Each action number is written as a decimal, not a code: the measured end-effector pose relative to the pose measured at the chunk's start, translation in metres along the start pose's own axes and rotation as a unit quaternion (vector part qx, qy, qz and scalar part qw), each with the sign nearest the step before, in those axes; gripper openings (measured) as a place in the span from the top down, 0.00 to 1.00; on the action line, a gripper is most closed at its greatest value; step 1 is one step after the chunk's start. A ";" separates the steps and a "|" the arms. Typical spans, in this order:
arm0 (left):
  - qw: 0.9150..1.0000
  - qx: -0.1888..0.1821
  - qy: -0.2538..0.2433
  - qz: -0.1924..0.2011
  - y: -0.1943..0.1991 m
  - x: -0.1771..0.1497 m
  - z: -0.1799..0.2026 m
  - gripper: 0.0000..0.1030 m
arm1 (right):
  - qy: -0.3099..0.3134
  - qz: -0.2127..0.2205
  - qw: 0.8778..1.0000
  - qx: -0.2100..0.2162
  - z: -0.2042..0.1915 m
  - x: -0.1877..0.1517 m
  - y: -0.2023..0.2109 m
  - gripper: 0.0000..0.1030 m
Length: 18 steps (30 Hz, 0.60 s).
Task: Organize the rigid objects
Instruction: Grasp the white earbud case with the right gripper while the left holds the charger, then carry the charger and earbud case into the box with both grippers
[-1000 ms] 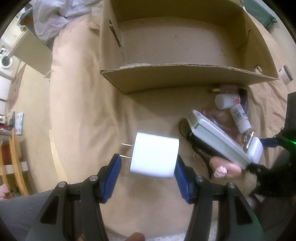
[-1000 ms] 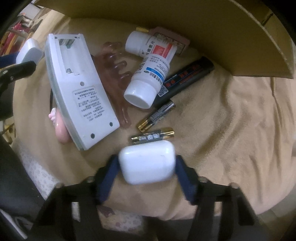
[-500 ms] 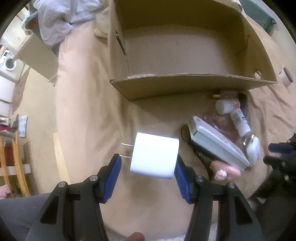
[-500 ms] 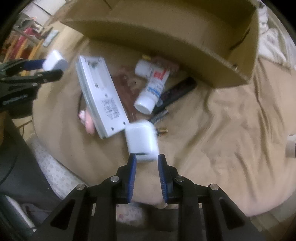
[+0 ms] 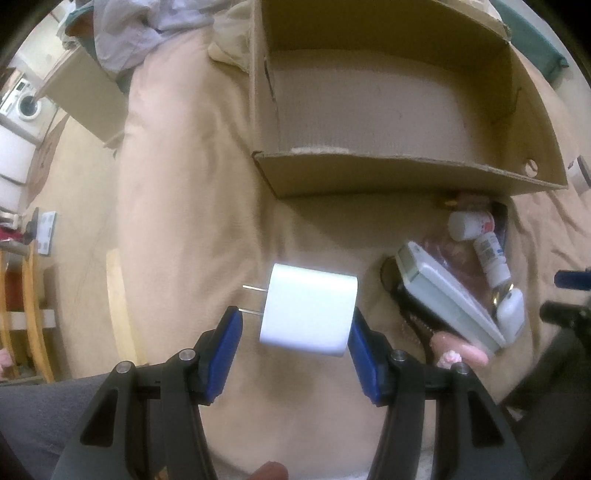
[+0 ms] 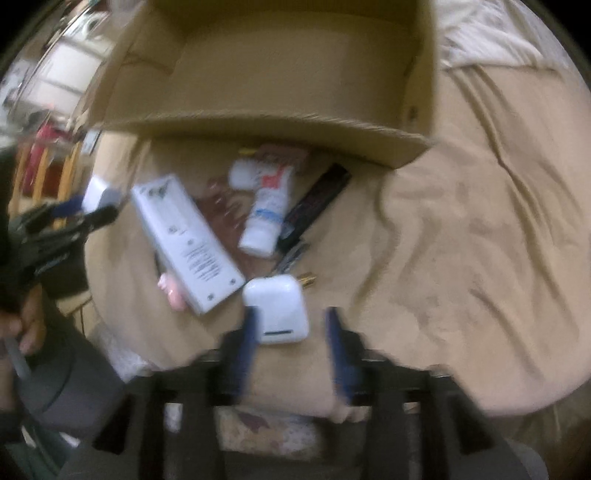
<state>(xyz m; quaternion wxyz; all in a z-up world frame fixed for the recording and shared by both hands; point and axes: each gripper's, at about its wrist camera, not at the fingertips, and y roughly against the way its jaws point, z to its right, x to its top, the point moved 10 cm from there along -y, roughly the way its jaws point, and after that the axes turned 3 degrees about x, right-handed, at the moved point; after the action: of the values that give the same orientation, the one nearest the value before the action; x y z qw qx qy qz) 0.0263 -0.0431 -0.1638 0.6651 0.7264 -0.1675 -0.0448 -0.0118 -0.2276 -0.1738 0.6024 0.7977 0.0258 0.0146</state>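
Observation:
My left gripper (image 5: 295,328) is shut on a white plug charger (image 5: 308,310), held above the tan blanket in front of the open cardboard box (image 5: 391,173). My right gripper (image 6: 291,332) stands open; the white earbud case (image 6: 277,308) lies on the blanket just ahead of its blue fingers (image 6: 247,343), apart from the right one. The case also shows in the left wrist view (image 5: 511,312). A white remote (image 6: 184,240), two white bottles (image 6: 267,210), a black tube (image 6: 317,201) and batteries (image 6: 295,254) lie between the case and the box (image 6: 277,122).
A pink item (image 5: 461,350) lies by the remote (image 5: 447,299). The tan blanket (image 6: 480,221) is wrinkled to the right. Clothes (image 5: 136,26) lie behind the box on the left. The bed's edge drops off on the left, with furniture (image 5: 22,295) below.
My right gripper let go of the earbud case, opened and pulled back and up; the case now lies on the blanket. My left gripper rose a little with the charger.

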 end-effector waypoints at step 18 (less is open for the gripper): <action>1.000 -0.007 -0.005 0.003 0.004 -0.002 0.007 0.48 | 0.024 -0.036 0.998 -0.041 -0.027 -0.004 -0.057 0.56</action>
<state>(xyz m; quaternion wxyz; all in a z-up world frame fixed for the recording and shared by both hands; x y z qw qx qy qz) 0.0213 -0.0493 -0.1612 0.6691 0.7213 -0.1726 -0.0474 -0.0183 -0.1863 -0.2211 0.6343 0.7700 0.0683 0.0131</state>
